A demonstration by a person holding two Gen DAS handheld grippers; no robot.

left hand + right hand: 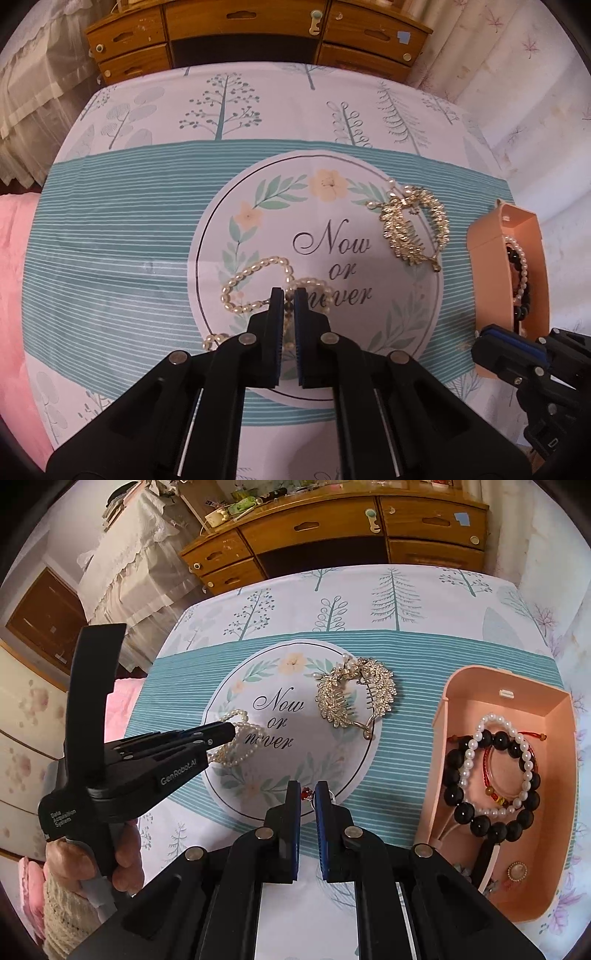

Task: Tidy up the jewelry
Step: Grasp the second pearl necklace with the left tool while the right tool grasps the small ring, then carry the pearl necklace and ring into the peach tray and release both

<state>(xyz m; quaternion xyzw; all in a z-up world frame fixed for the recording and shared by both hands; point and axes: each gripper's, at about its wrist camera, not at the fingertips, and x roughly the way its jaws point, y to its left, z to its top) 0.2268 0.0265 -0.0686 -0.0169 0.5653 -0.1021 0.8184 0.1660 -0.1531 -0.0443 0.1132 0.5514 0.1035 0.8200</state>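
Left wrist view: the left gripper (290, 295) points steeply down at the table (122, 236), its jaws drawn nearly together on the pearl necklace (251, 280), whose beads show in the narrow slit between the pads. The rest of the strand loops out to the left and beyond the fingertips, lying on the printed cloth over the words "Now or never". In the right wrist view the same gripper (231, 731) comes in from the left, tip down on the pearls (236, 753), held by a hand (122, 864) at the lower left.

The right gripper (306, 788) hangs just above the cloth's round emblem, jaws narrow, with a small red-beaded piece (305, 794) pinched at the fingertips; what it is cannot be told.

One gold leaf-shaped hair comb (354, 694) lies apart from both grippers, between the lettering and the pink box (561, 716). The one box sits at the table's right edge. In it lie three bracelets: one of black beads (454, 779), one of white pearls (469, 753), one of red cord (491, 771), plus a round brooch-like piece (517, 871) near its front end.
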